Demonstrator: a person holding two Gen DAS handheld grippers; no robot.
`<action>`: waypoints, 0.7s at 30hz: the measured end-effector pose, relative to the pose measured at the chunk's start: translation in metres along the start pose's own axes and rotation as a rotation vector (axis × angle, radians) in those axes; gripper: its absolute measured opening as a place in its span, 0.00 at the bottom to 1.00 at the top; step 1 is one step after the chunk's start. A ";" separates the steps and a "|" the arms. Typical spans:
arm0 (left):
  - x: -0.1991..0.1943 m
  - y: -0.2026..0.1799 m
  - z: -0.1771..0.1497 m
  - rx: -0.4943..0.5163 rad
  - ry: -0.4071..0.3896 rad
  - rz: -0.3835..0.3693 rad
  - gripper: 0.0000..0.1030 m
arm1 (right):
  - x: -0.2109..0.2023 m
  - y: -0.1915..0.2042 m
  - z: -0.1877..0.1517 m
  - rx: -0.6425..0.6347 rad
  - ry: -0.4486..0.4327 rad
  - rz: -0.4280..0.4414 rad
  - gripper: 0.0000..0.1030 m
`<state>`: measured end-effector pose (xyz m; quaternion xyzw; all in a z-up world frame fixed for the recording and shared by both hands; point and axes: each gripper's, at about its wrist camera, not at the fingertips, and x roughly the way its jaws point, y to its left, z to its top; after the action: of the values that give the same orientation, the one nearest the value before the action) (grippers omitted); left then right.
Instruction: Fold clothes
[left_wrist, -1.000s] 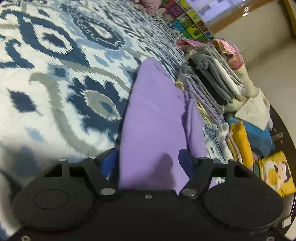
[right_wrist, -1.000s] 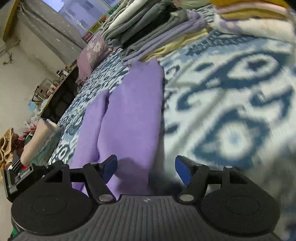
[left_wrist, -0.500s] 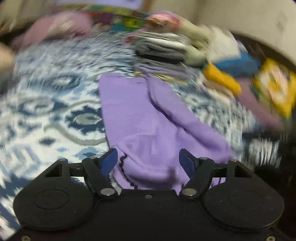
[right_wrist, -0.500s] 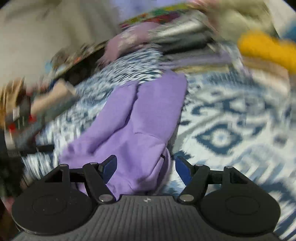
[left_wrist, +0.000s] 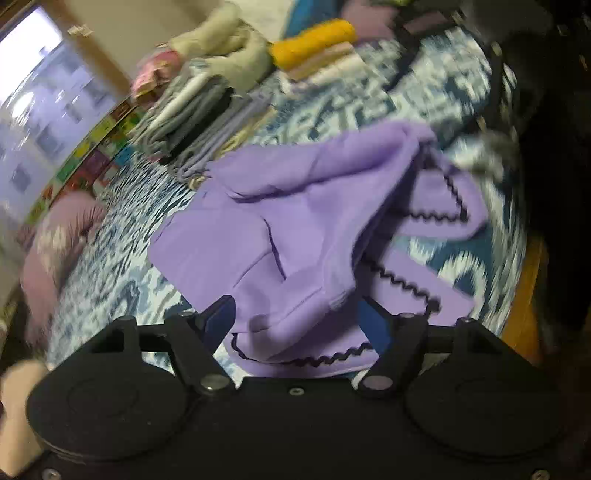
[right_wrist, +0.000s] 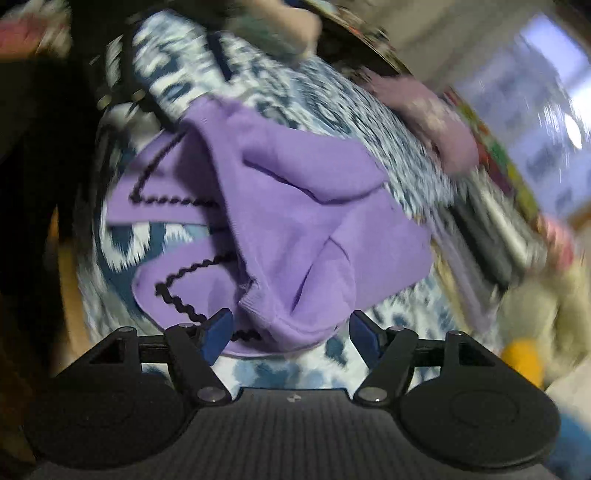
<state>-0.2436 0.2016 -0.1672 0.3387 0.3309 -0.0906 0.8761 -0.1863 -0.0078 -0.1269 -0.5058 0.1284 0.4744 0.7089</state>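
A purple garment (left_wrist: 295, 221) with black zigzag trim lies crumpled and partly folded on the blue-and-white patterned bedspread (left_wrist: 122, 258). In the left wrist view its near edge bunches up between the blue pads of my left gripper (left_wrist: 297, 323), whose jaws stand wide and do not visibly pinch it. From the opposite side, the right wrist view shows the same purple garment (right_wrist: 295, 206). My right gripper (right_wrist: 290, 332) hovers over its near fold, open, with a gap beside the right pad. Both views are motion-blurred.
A stack of folded grey and lilac clothes (left_wrist: 192, 110) sits beyond the garment, with a yellow folded item (left_wrist: 314, 40) and pale cream pieces beside it. A pink pillow (left_wrist: 59, 236) lies at the left. The bed's edge (left_wrist: 517, 314) and a dark area are at the right.
Both views have rolled about a quarter turn and shifted sideways. The garment, earlier a long smooth folded strip, now looks crumpled with its trimmed edges showing. Both grippers' jaws look equally wide.
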 end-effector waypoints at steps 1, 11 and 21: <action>0.003 0.000 0.000 0.031 0.007 -0.007 0.71 | 0.001 0.003 0.002 -0.042 -0.012 -0.001 0.65; 0.031 0.029 0.015 0.104 0.035 -0.139 0.21 | 0.029 -0.005 0.008 -0.187 -0.032 0.101 0.24; 0.094 0.142 0.067 -0.083 0.071 -0.118 0.12 | 0.078 -0.116 0.042 0.041 -0.016 0.077 0.11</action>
<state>-0.0818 0.2712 -0.1146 0.2851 0.3847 -0.1161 0.8702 -0.0658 0.0654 -0.0904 -0.4820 0.1517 0.5028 0.7013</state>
